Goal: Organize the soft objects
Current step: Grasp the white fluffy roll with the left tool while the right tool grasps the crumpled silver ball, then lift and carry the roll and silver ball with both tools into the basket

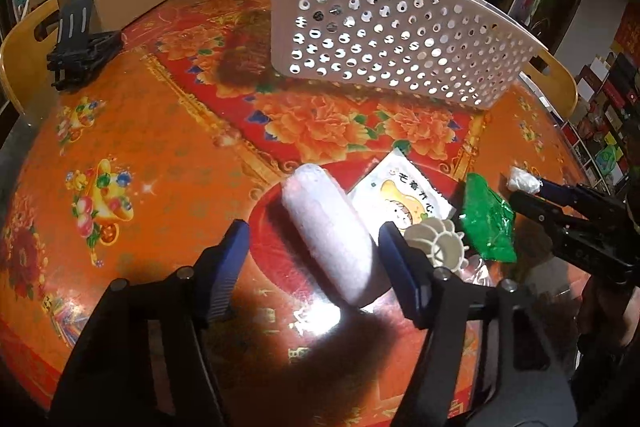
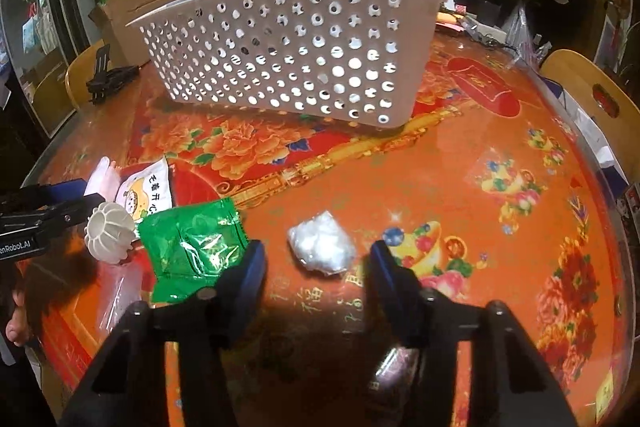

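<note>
Working the pick-up step on both sides at once, judging by the layout. Straddling the pale fuzzy roll (image 1: 316, 203) with the left gripper (image 1: 314, 233), holding the jaws open around it, the right pad just beside the roll's edge and the left pad apart from it, so not yet gripping. Bracketing the white crumpled wad (image 2: 322, 247) with the right gripper (image 2: 318, 259) in the same way, jaws open and not pressing, the wad lying on the table (image 1: 160, 147) just ahead of the fingertips. Calling next, probably, for easing each gripper a little lower and forward, squeezing gently enough not to squash or squirt the soft things out, then lifting and carrying them over the near wall of the white perforated basket (image 1: 384, 27), standing well apart at the far side of the table. Showing nothing certain inside that basket: only light and bits of background through the holes, the floor being hidden behind the wall. Leaving between the two grippers, still on the table, a green foil packet (image 2: 192, 247), a white cartoon sachet (image 2: 146, 195) and a ribbed white plastic piece (image 2: 110, 233), all huddling close together and risking a nudge during either grasp.
</note>
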